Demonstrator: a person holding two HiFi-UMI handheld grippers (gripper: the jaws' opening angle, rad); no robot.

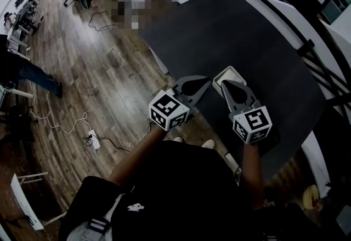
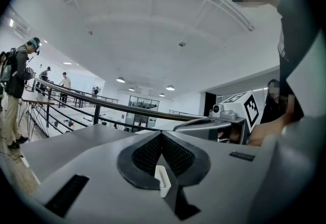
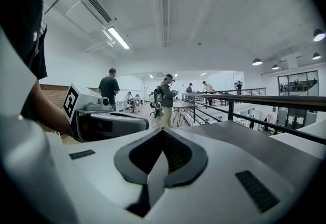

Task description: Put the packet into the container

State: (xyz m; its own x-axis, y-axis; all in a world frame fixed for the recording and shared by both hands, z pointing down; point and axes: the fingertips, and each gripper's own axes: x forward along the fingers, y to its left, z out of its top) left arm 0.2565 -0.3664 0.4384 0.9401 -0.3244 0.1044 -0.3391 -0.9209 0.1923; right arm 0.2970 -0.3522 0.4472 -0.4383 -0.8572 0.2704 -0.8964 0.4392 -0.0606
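Note:
Both grippers are held side by side over the near edge of the dark table [image 1: 241,32]. My left gripper [image 1: 205,79] is shut with nothing between its pads, and so is my right gripper [image 1: 224,82]. A white container [image 1: 228,73] lies on the table just beyond the right gripper's tip, partly hidden by it. In the left gripper view the jaws [image 2: 161,136] meet in a closed line, and the right gripper [image 2: 224,125] shows beside them. The right gripper view shows its own jaws [image 3: 163,132] closed and empty, with the left gripper [image 3: 99,118] alongside. No packet shows in any view.
A dark railing [image 1: 307,42] runs along the table's far and right sides. To the left is wooden floor [image 1: 82,70] with a cable and power strip [image 1: 93,138]. Several people stand by desks in the distance [image 3: 165,98].

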